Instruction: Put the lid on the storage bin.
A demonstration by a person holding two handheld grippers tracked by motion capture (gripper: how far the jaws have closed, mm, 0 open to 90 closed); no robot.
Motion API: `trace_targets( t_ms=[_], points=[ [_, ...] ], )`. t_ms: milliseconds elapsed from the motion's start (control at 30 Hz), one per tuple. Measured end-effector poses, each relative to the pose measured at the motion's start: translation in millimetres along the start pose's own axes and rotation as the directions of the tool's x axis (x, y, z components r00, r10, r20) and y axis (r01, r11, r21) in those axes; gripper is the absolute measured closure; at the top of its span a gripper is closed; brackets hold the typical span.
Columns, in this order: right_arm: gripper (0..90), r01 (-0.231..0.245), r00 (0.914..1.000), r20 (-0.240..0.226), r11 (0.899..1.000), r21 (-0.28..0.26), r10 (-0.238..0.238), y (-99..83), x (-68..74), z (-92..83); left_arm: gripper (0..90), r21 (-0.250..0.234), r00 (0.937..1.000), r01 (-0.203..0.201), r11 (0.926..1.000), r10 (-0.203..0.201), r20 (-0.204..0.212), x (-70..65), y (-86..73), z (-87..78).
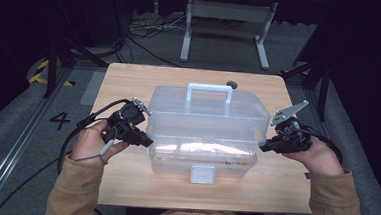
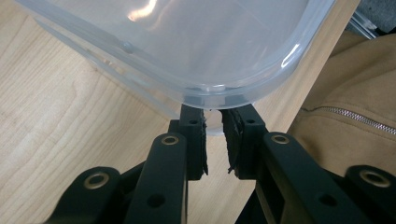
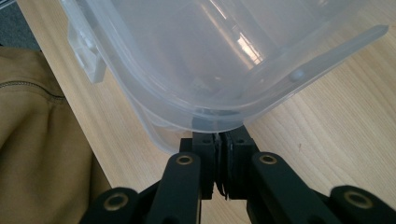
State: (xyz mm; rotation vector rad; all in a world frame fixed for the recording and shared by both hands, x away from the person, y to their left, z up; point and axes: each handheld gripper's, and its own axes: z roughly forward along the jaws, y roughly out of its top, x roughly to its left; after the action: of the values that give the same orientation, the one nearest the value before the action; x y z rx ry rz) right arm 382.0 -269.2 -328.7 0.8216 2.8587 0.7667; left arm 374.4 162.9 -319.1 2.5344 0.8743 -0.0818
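High view showed the clear box (image 1: 207, 133) mid-desk (image 1: 130, 79); left tool (image 1: 141, 137) slightly parted at its left rim, right tool (image 1: 269, 145) pinched together at its right. Lifting the lid looked next.

Glossy translucent plastic box (image 1: 207, 133) on matt, grained wooden table (image 1: 130, 84).

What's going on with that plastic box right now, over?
Left gripper slightly open at the clear box's left lid edge. Right gripper shut at its right edge. Front latch looks closed. Nothing in the way.
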Motion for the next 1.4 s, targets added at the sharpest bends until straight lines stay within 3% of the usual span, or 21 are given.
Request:
trace_targets(
  t_ms=[600, 1400],
  points=[
    [85.8, 0.027, 0.9995, -0.02, 0.997, 0.066, -0.026, -0.7, 1.0, 7.4, 78.4, 0.069, 0.9998, -0.005, 0.9976, 0.004, 0.017, -0.2, 0.2, 8.0],
    [83.5, 0.036, 0.9981, -0.053, 0.993, 0.113, -0.03, -2.6, 0.0, 14.2, 78.2, 0.113, 0.9995, -0.022, 0.9933, 0.02, 0.027, 0.1, -1.8, 12.5]
  ],
)
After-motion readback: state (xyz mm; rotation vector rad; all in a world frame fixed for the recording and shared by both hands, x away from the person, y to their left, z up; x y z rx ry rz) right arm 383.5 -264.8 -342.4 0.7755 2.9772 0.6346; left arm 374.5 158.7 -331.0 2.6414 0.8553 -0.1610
